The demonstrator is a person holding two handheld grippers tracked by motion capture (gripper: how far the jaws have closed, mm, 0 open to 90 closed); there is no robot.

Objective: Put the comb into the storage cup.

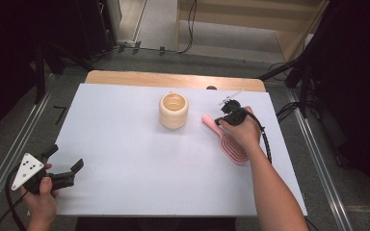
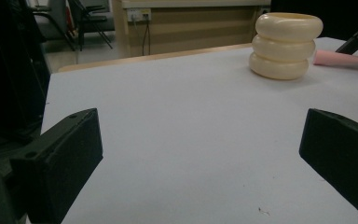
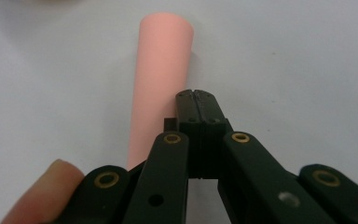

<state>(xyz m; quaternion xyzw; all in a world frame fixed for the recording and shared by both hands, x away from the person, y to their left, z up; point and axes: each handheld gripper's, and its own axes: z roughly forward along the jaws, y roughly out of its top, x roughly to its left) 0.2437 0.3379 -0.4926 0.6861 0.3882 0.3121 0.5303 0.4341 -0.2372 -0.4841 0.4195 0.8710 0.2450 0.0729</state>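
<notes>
My right tool (image 3: 196, 95) hovers pinched shut, empty, over the pink hairbrush (image 3: 160, 79) on the bench (image 1: 125, 144). It looks light, stiff plastic; I'd grip the handle.

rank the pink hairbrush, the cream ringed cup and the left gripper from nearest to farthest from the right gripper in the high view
1. The pink hairbrush: right beside the right gripper, its handle next to the shut gripper tips.
2. The cream ringed cup: a little way to the left, mid table.
3. The left gripper: farthest, at the near left corner, jaws open.
</notes>
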